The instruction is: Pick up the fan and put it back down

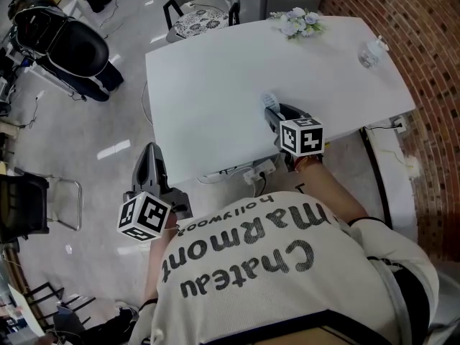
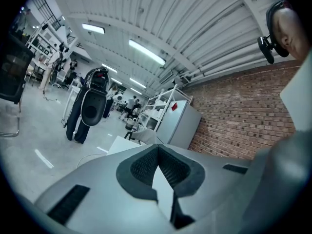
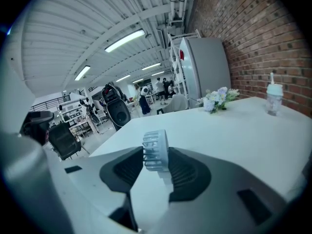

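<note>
Left tool: your left gripper (image 1: 149,149) hangs off the table's near-left corner, over the floor. Pad tips are together, with nothing between them.
Right tool: your right gripper (image 3: 156,156) reaches in over the table's near edge, nose tilted down. The jaws stand part-way apart, with pads against both sides of the fan's head.
Fan: small white fan (image 3: 155,147) with a ribbed grille, upright between your right pads. A pale stem drops below the head. The foot is hidden by the jaws, so you can't tell if it's resting or lifted. In the head view it sits just past the gripper nose, near the table's front edge.
Table: white table (image 1: 215,77). You stand at its near side.
Flowers: pale bunch of flowers (image 1: 295,22) at the far edge.
Cup: clear lidded cup (image 1: 370,52) with a straw at the far right corner, well apart from the fan.
Beyond: chair (image 1: 201,16) at the far side. Brick wall (image 1: 420,42) on the right, with a white fridge (image 3: 204,67) against it.
</note>
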